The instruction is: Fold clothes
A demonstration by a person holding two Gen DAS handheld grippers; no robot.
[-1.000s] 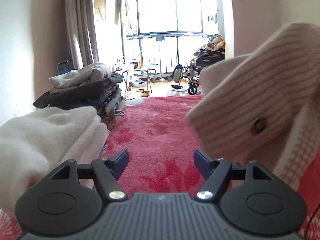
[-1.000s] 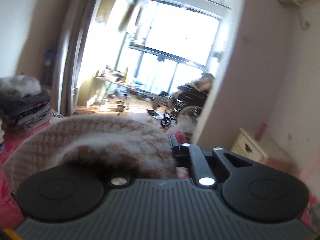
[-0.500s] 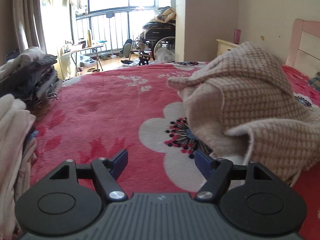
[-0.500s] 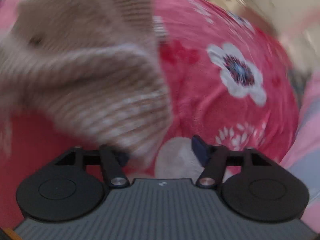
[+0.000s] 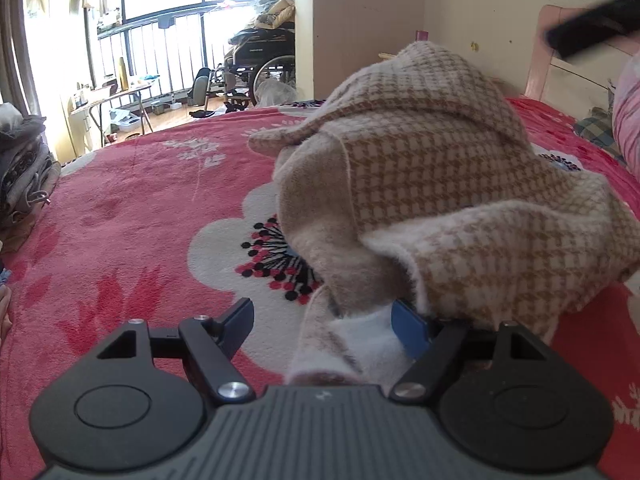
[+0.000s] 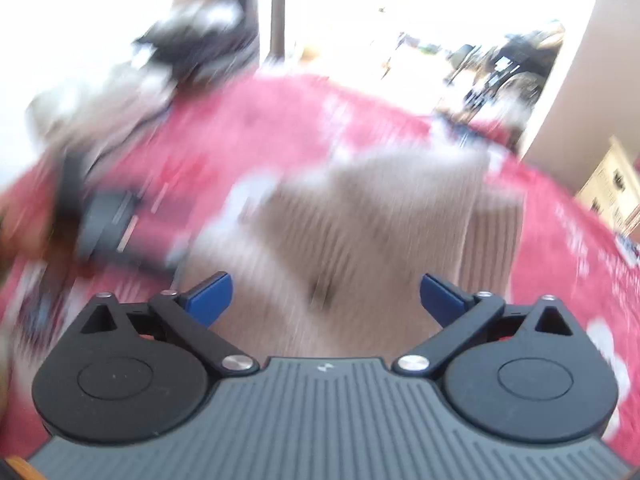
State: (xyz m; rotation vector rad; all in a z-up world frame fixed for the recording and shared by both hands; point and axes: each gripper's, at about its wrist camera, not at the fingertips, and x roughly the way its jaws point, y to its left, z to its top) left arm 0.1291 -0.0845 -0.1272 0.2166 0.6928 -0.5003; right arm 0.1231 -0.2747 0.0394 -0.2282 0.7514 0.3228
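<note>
A fuzzy red bed blanket (image 5: 132, 216) with big white flowers fills the room's middle; a barred window (image 5: 168, 36) and a wheelchair (image 5: 264, 64) stand beyond. The beige houndstooth sweater (image 5: 420, 184) lies heaped, fleecy inside. The left tongs (image 5: 322, 322) gape over its hem. The right tongs (image 6: 325, 294), blurred, are opening above ribbed cloth, pads clear.

A second ago my right hand-held gripper (image 6: 323, 296) was clamped on the beige houndstooth cardigan (image 5: 432, 184) and held it up; now its jaws are opening wide, and the cardigan lies crumpled on the red floral bedspread (image 5: 132, 216). My left hand-held gripper (image 5: 324, 322) has swung away from the stacked clothes and dropped toward the cardigan, whose hem now lies between its parted jaws.
</note>
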